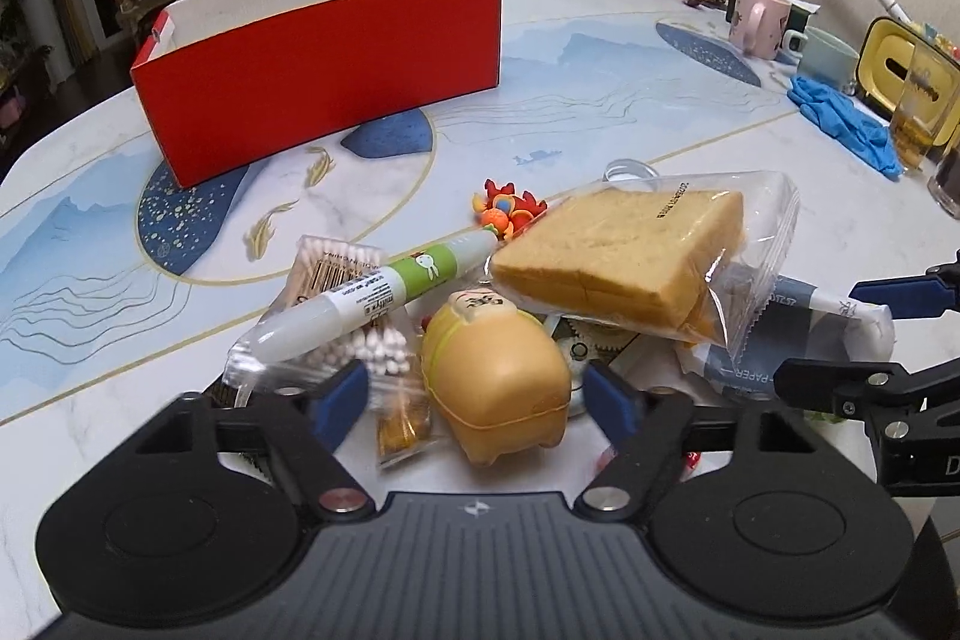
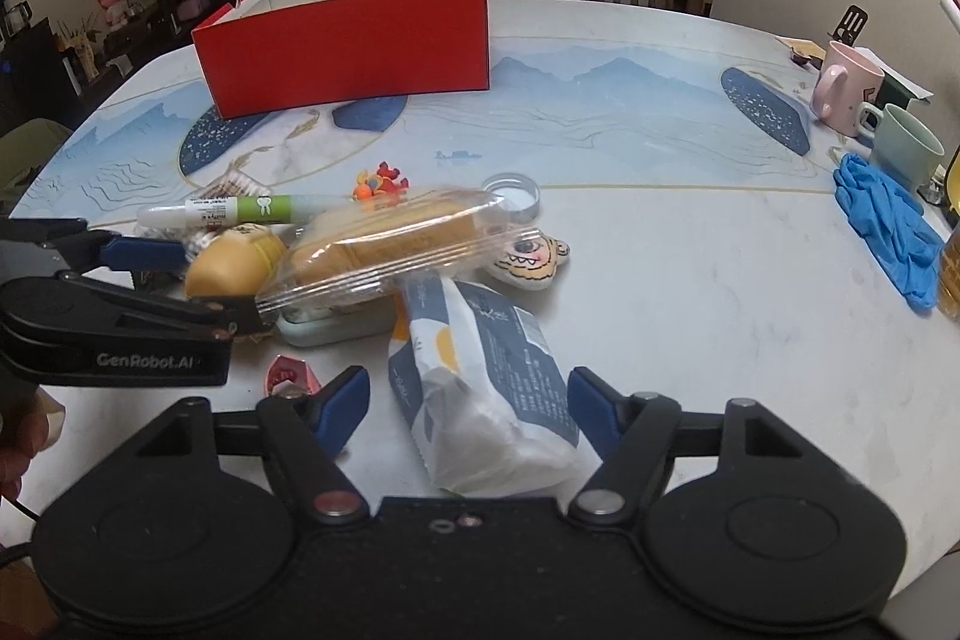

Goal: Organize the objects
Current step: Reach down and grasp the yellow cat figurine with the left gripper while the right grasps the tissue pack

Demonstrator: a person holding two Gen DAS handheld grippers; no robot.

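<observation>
Left wrist view showed the left gripper (image 1: 477, 391) with fingers apart astride the rounded yellow squishy toy (image 1: 495, 376) on the surface, unpinched, while the right gripper (image 2: 468, 403) likewise straddled the blue-white tissue pack (image 2: 486, 382), both bound, I judged, for the open red cardboard box (image 1: 318, 58) beyond.

The box (image 1: 318, 58) stands at the back of the surface (image 1: 600, 100); before it the bagged bread (image 1: 636, 256) lies on the heap, mugs (image 1: 762, 19) far right.

Both wrist views tilt down (close) at one table (image 1: 600, 58).
</observation>
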